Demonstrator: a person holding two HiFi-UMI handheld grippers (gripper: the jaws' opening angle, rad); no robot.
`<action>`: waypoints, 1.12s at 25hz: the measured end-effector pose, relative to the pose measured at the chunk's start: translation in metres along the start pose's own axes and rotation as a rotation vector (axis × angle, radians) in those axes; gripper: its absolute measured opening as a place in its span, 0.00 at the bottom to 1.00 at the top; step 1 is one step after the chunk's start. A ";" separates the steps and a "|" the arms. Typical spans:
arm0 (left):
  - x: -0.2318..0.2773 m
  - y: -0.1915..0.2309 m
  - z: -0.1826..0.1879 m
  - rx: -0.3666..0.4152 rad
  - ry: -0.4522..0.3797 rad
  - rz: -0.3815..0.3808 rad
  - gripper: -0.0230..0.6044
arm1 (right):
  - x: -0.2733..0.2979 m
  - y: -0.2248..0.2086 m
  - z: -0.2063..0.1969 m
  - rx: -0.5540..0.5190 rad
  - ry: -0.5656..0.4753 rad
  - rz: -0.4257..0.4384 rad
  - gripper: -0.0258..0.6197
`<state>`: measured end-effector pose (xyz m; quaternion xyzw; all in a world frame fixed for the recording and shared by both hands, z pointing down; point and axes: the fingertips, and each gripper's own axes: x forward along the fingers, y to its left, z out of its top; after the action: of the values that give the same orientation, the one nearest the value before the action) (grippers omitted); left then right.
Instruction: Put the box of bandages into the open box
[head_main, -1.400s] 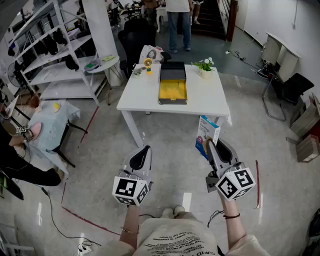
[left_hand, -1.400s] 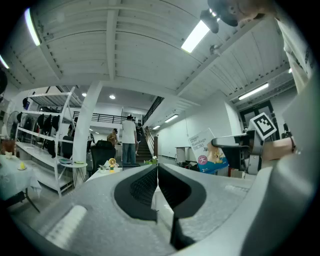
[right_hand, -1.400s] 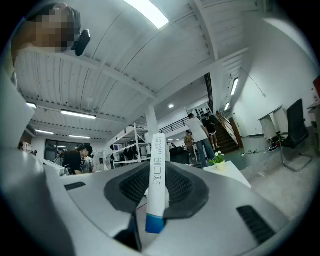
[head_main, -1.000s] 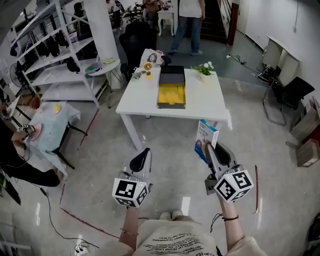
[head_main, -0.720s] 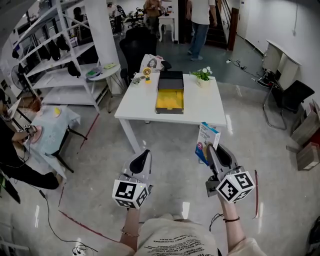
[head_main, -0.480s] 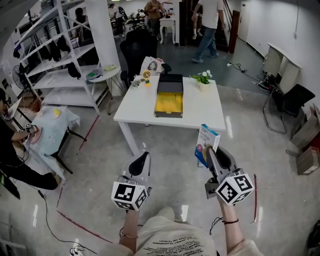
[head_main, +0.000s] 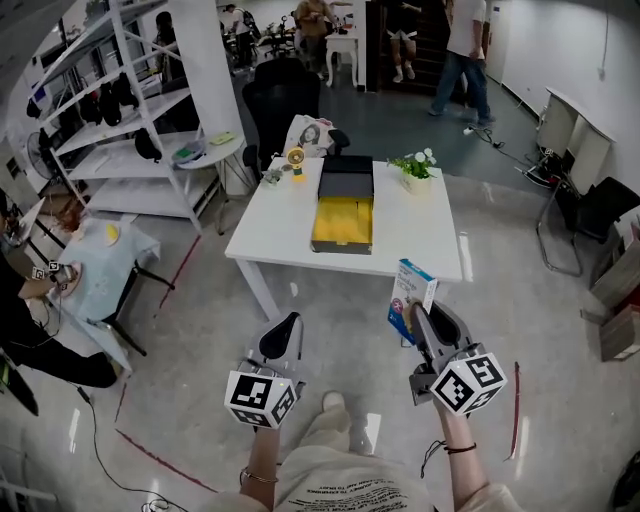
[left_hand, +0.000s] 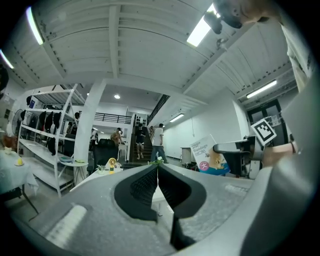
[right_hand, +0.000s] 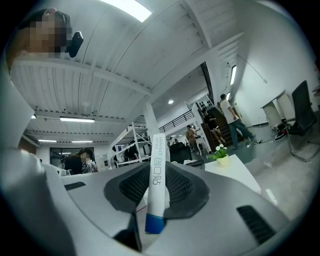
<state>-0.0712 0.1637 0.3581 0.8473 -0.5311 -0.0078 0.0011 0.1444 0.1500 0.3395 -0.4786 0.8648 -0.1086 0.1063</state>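
The box of bandages (head_main: 409, 298) is white and blue and stands upright in my right gripper (head_main: 420, 320), whose jaws are shut on it. In the right gripper view the bandage box (right_hand: 157, 175) shows edge-on between the two black pads. The open box (head_main: 344, 221), black outside with a yellow lining, lies on the white table (head_main: 420, 240) ahead, its black lid (head_main: 346, 180) folded back. My left gripper (head_main: 283, 333) hangs level with the right one, over the floor, jaws shut with nothing between them. From the left gripper view the bandage box (left_hand: 209, 157) appears off to the right.
On the table stand a potted plant (head_main: 416, 168), a small yellow fan (head_main: 295, 160) and a bag (head_main: 309, 134). White shelving (head_main: 115, 120) and a round side table (head_main: 205, 152) stand at left, a black chair (head_main: 282, 100) behind the table. People walk at the back.
The table and open box have shifted in the head view as I step. Both grippers keep their pose, the bandage box still held. A person at the back walked right.
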 end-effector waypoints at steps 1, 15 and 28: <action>0.009 0.007 -0.002 -0.005 0.003 0.004 0.07 | 0.009 -0.004 -0.001 0.006 0.004 0.004 0.18; 0.133 0.095 -0.007 -0.035 0.036 -0.009 0.07 | 0.151 -0.067 -0.005 0.062 0.038 -0.004 0.18; 0.181 0.138 -0.021 -0.057 0.068 -0.034 0.07 | 0.207 -0.090 -0.018 0.112 0.055 -0.032 0.18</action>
<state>-0.1161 -0.0594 0.3787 0.8555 -0.5160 0.0057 0.0431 0.1040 -0.0717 0.3665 -0.4824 0.8522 -0.1717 0.1072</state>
